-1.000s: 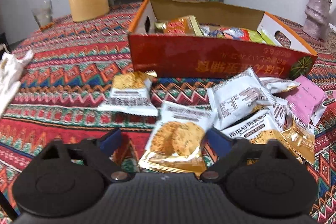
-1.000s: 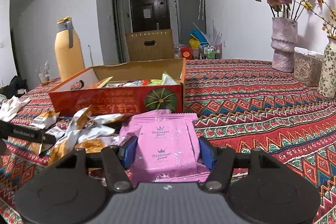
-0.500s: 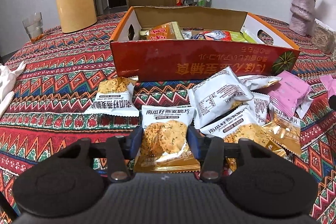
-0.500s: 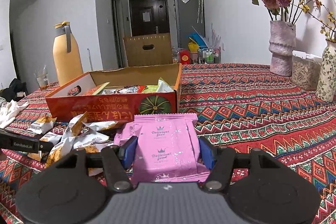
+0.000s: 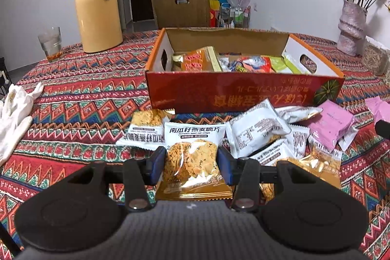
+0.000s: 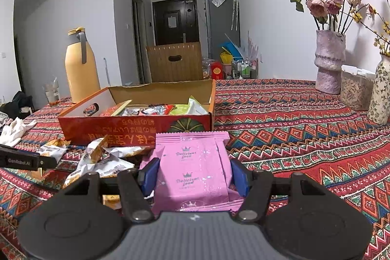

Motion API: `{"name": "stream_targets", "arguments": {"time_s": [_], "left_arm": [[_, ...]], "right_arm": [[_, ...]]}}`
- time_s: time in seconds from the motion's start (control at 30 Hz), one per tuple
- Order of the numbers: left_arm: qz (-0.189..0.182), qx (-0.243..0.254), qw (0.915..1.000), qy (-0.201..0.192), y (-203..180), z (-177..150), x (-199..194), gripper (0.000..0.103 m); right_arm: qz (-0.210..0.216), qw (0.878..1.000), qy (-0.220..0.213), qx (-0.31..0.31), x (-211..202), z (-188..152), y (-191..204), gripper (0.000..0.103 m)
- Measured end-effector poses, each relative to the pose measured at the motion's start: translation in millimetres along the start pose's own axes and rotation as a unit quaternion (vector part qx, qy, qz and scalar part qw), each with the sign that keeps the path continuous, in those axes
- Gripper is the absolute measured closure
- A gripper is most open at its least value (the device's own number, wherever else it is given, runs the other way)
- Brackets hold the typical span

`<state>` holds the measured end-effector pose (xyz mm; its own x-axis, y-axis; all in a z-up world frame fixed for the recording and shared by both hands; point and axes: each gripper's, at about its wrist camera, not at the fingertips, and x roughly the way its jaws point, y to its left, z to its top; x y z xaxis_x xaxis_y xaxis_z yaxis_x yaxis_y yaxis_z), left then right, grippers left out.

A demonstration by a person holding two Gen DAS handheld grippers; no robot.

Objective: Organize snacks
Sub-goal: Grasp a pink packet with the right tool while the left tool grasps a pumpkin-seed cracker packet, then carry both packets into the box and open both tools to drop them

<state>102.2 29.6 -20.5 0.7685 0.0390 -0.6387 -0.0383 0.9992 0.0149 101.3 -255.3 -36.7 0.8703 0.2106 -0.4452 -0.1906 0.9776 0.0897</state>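
Table under patterned red cloth [image 5: 92, 94]. Red snack box [image 5: 243, 94] at centre; loose snack packets [image 5: 258, 135] just in front of box (heaped), yellow jug [image 5: 97, 6] and glass [image 5: 50, 43] behind-left, white glove [image 5: 14, 113] far left, vase [image 5: 351, 33] behind-right.

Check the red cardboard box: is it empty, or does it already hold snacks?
Partly filled. The red cardboard box is open-topped, and wrapped snacks lie along its floor in both wrist views, well below the rim.
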Motion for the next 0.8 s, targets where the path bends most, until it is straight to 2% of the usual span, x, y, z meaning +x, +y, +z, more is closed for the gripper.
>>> {"name": "stream_targets", "arguments": {"time_s": [0.37,0.8], "left_arm": [[-0.009,-0.007,0.9995,-0.03,-6,18,-22,0.056],[-0.018,-0.016,0.998,-0.059,-9,65,-35,0.056]], "right_arm": [[0.007,1.0,-0.016,0.006,-5,20,13,0.042],[0.028,0.999,-0.031,0.008,4,63,27,0.042]]}}
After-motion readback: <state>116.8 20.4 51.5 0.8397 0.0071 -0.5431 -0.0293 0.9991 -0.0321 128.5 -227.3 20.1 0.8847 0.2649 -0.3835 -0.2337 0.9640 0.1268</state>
